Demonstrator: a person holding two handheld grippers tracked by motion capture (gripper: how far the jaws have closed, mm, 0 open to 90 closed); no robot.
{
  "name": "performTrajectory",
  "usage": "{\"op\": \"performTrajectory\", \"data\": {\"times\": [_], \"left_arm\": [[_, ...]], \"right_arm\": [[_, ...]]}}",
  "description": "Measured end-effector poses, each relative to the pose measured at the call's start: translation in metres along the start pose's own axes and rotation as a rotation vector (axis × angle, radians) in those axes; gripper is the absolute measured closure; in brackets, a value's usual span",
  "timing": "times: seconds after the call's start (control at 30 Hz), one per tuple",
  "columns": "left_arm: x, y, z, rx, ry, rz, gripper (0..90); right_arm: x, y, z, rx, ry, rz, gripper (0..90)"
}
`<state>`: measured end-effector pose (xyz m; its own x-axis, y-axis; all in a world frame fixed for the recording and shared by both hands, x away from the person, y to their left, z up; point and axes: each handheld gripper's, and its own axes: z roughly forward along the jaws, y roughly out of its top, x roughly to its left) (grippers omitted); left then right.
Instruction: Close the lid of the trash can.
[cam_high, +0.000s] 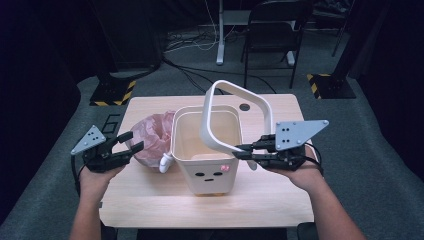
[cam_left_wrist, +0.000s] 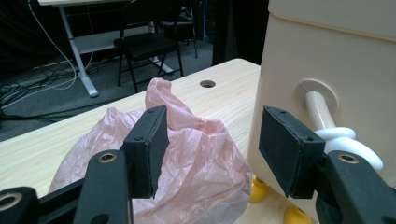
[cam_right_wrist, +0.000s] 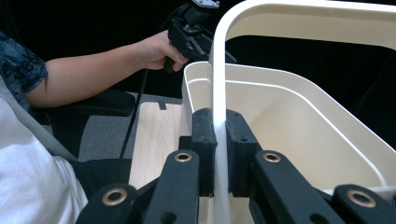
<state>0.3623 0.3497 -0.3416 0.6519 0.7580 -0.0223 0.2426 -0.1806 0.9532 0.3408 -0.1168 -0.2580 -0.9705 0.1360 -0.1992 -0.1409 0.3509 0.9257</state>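
The right gripper (cam_high: 243, 151) is seen clamped on the white handle (cam_high: 212, 112) of the cream bin (cam_high: 207, 150); in the right gripper view its pads (cam_right_wrist: 204, 140) are pressed flat against both sides of the thin handle bar (cam_right_wrist: 219, 135), which is raised upright and arched over the open top of the bin. The left gripper (cam_high: 132, 141) is held with its jaws spread and nothing between them; it is placed just beside the bin's left wall, over a crumpled pink plastic bag (cam_high: 155, 135); in the left gripper view the bag (cam_left_wrist: 187, 154) is seen beyond the parted jaws, and the bin wall (cam_left_wrist: 327, 60) is found at the right, close to one pad. The bin is set near the middle of the wooden table (cam_high: 150, 200); the bag is lying against its left side.
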Motion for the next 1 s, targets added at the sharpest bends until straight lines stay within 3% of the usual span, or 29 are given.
{"op": "performTrajectory", "data": {"times": [0.6,1.0], "left_arm": [[-0.003,-0.003,-0.002,0.013,0.008,-0.004,41.9],[-0.004,-0.003,-0.002,0.013,0.003,-0.001,42.0]], "right_arm": [[-0.008,0.010,0.018,-0.017,0.066,0.001,83.9],[-0.007,0.024,0.031,0.029,0.082,-0.012,83.9]]}}
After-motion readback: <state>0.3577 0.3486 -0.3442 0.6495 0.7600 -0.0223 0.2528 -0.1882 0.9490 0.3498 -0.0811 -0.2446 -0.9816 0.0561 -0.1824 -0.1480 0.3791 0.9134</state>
